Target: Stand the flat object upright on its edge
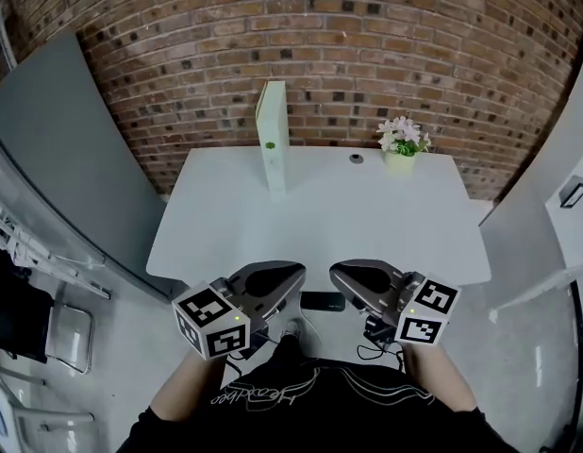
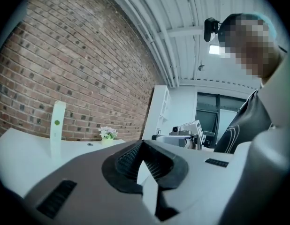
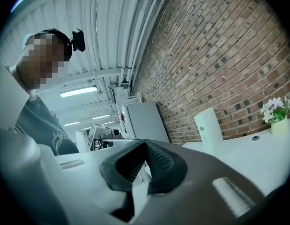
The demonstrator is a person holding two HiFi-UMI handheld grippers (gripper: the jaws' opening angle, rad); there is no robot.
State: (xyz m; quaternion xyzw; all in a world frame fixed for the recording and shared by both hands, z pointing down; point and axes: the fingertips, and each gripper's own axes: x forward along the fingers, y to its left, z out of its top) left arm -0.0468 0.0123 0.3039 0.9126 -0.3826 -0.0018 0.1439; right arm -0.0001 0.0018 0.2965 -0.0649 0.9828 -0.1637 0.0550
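The jaws of the left gripper (image 2: 142,161) are clenched together with nothing between them; those of the right gripper (image 3: 146,161) are clenched and empty also; both grippers are held just before the near edge of the white table (image 1: 225,234); the flat object (image 1: 273,138) stands upright on its edge at 12 o'clock, at the table's far side near the brick wall (image 1: 367,55); the flower pot (image 1: 401,151) is at 1 o'clock.
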